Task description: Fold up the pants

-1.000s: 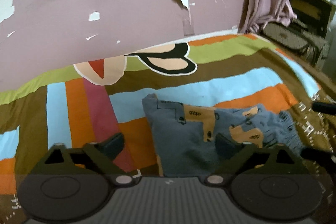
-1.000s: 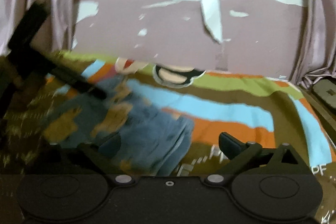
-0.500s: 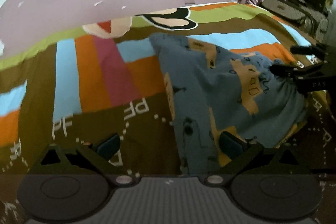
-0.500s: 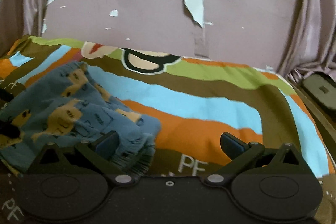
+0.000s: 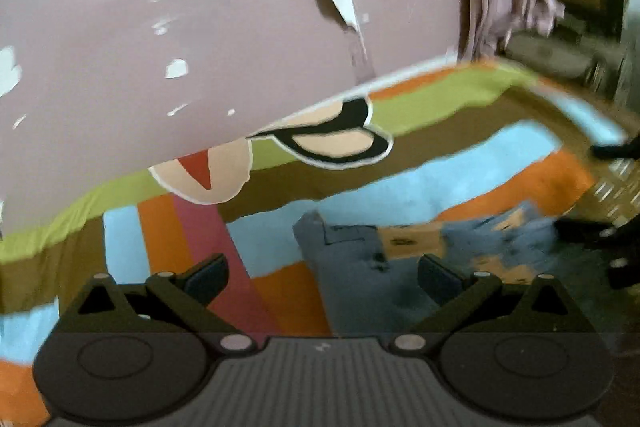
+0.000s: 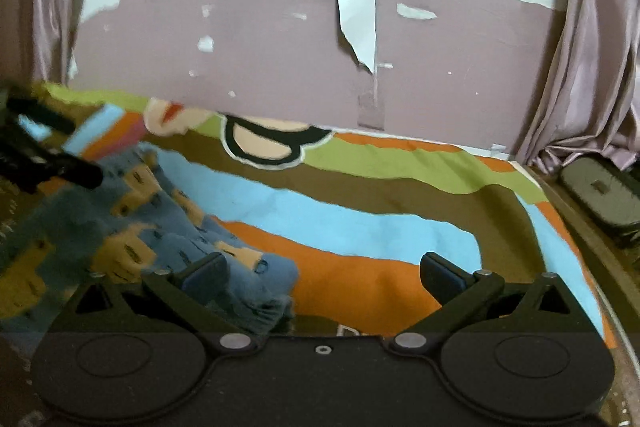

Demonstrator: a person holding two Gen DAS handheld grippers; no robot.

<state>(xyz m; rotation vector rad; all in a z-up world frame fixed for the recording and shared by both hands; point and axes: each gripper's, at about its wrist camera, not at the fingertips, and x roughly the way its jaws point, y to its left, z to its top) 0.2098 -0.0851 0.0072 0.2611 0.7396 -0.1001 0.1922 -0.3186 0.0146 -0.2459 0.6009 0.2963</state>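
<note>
Striped bedsheet (image 6: 360, 223); crumpled blue printed pants (image 5: 360, 287); both tongs agape.

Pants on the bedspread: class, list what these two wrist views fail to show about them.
- Left wrist view: the near part of the pants is hidden behind the left gripper; the right side is motion-blurred.
- Right wrist view: the pants run off the left edge, and the right gripper covers the hem.
- Fold state: cannot tell in either view.

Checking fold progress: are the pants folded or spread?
Bunched, not neatly folded: the pants lie in rumpled layers on the bedspread.
</note>
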